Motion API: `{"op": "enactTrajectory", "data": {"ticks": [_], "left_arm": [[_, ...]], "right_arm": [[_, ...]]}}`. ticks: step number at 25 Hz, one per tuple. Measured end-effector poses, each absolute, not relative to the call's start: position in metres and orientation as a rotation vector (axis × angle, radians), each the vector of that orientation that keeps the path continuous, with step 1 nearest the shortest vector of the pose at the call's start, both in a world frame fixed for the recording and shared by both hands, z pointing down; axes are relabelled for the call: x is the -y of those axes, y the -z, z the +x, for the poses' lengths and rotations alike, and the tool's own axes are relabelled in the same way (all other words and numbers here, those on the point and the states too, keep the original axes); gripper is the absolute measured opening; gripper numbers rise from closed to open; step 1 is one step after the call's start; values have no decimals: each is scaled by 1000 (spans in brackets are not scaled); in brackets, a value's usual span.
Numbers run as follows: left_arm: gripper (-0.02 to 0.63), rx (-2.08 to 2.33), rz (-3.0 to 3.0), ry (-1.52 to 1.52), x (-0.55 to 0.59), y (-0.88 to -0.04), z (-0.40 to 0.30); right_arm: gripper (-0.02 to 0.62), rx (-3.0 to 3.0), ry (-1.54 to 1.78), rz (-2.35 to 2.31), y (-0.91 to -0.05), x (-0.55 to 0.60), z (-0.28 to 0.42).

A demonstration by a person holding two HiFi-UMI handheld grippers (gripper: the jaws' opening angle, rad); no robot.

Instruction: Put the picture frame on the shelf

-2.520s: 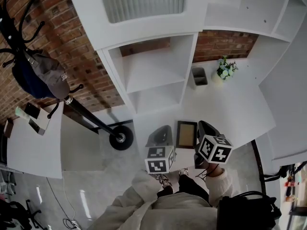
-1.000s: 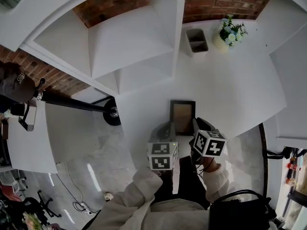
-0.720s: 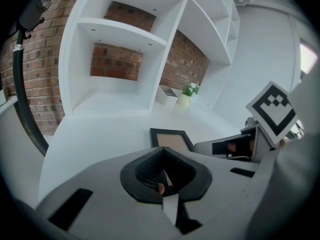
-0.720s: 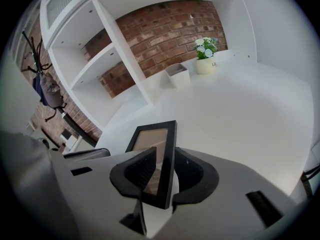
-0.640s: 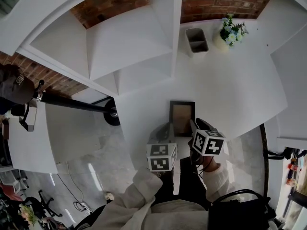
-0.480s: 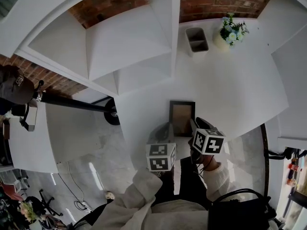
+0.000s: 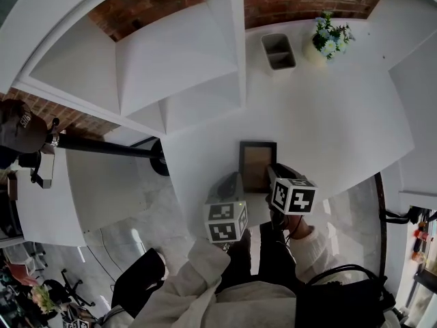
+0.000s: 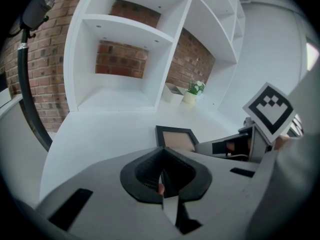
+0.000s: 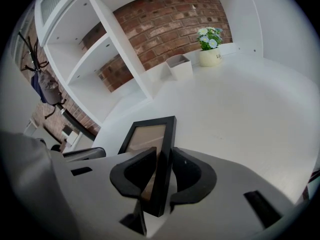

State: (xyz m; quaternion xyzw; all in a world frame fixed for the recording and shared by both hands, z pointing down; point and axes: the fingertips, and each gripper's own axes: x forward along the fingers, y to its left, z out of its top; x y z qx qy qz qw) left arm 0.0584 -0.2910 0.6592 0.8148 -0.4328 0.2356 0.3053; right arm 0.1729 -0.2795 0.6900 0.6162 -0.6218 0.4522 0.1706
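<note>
The black picture frame [image 7: 256, 162] with a tan inside lies on the white table [image 7: 328, 128], just in front of me. My right gripper [image 7: 275, 178] is at the frame's near right corner. In the right gripper view, the right gripper [image 9: 162, 156] is shut on the frame [image 9: 150, 136], whose black side rail sits between the dark pads. My left gripper [image 7: 232, 185] hovers just left of the frame. Its jaws [image 8: 162, 173] are pressed together with nothing between them. The frame [image 8: 176, 138] shows ahead of it. The white shelf unit [image 7: 177, 67] stands at the table's far left.
A grey bin [image 7: 278, 51] and a potted flower [image 7: 328, 38] stand at the back by the brick wall. A black coat stand [image 7: 102, 145] with a cap [image 7: 17, 125] is on the left. A dark chair [image 7: 136, 285] is at the lower left.
My right gripper has edged forward onto the frame's near right corner. The left gripper has kept its place beside the frame. A dark chair has come into sight at the lower left.
</note>
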Motion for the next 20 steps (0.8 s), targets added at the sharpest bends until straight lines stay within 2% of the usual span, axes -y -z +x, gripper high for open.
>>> {"op": "enactTrajectory", "data": {"ticks": [20], "left_arm": [[8,1183,2144,-604,293,-653,43]], "right_arm": [[75,1778,-1322,1790,-687,275,174]]}}
